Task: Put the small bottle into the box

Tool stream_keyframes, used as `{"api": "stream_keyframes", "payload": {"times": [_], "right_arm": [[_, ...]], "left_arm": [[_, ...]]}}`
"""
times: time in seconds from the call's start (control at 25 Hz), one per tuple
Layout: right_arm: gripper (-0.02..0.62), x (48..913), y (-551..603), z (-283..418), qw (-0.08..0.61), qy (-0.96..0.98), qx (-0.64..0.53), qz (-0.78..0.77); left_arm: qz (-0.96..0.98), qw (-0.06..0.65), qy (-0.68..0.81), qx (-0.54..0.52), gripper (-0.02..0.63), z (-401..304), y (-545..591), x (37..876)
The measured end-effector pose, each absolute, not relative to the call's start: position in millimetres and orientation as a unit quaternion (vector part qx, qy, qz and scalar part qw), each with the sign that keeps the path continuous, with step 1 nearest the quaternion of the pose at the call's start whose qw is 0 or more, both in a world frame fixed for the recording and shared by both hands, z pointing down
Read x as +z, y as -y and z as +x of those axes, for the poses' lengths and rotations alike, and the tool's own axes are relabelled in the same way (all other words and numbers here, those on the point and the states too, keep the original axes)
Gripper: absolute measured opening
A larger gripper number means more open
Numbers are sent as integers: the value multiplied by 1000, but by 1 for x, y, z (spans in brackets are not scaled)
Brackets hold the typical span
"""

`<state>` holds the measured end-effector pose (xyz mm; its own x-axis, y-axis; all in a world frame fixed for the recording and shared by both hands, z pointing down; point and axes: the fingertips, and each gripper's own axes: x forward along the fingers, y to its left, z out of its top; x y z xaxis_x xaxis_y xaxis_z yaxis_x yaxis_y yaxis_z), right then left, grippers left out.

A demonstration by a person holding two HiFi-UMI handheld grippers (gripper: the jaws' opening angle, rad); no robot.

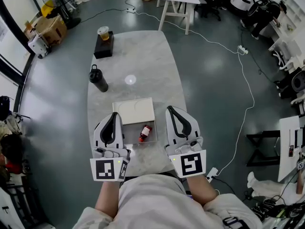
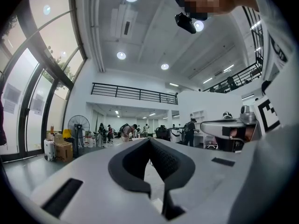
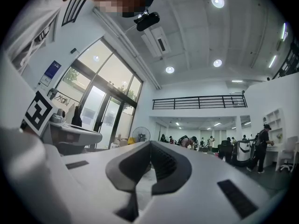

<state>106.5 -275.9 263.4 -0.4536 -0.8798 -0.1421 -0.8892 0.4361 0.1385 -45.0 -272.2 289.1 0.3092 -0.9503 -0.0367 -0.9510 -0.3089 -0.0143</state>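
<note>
The small bottle, brown with a red cap, lies on its side on the marble table between my two grippers. Just beyond it lies the flat white box. My left gripper rests left of the bottle, shut and holding nothing. Right of the bottle is my right gripper, also shut and empty. In the left gripper view the left gripper points level across the room with its tips together, and the right gripper looks the same in the right gripper view. Neither gripper view shows the bottle or the box.
A black flask stands at the table's left edge. A cup with a drink sits on a black block at the far end. A white cable runs over the floor to the right.
</note>
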Motion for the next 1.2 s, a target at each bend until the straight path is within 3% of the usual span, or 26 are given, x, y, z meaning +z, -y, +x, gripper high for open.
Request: {"api": "stream_keyframes", "payload": {"times": [1.2], "right_arm": [[26,281,277,115,17,-847,68,-527]], "left_arm": [[-820,4,-573,-2,21,-35,278,303]]}}
